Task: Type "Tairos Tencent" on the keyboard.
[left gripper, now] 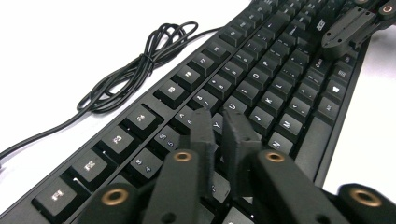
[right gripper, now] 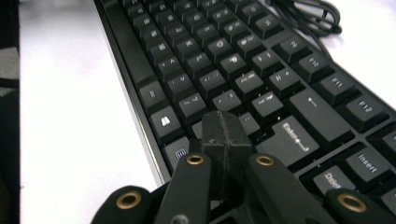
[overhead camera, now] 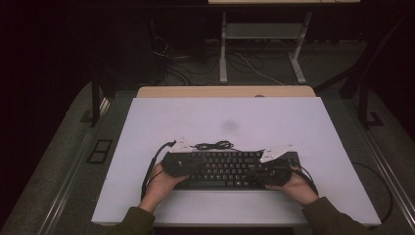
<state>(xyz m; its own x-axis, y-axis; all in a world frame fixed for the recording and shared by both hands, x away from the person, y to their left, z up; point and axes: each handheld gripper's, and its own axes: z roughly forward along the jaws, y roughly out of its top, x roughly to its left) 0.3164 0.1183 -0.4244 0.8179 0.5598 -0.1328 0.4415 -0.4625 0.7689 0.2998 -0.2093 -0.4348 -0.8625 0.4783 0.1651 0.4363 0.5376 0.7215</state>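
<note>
While both grippers' jaws hover over the keyboard [overhead camera: 230, 168] (left slightly parted, right closed, both empty), a white table [overhead camera: 225, 122] stands in darkness.

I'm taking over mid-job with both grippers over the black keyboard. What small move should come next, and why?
Probably lower the left gripper a touch onto the key under its tips, near T and Y. Its jaws stand slightly parted with nothing between them, poised over the keyboard. The right gripper is shut, its tip over the keys near Enter, so it can wait. The coiled cable lies clear of both.
</note>
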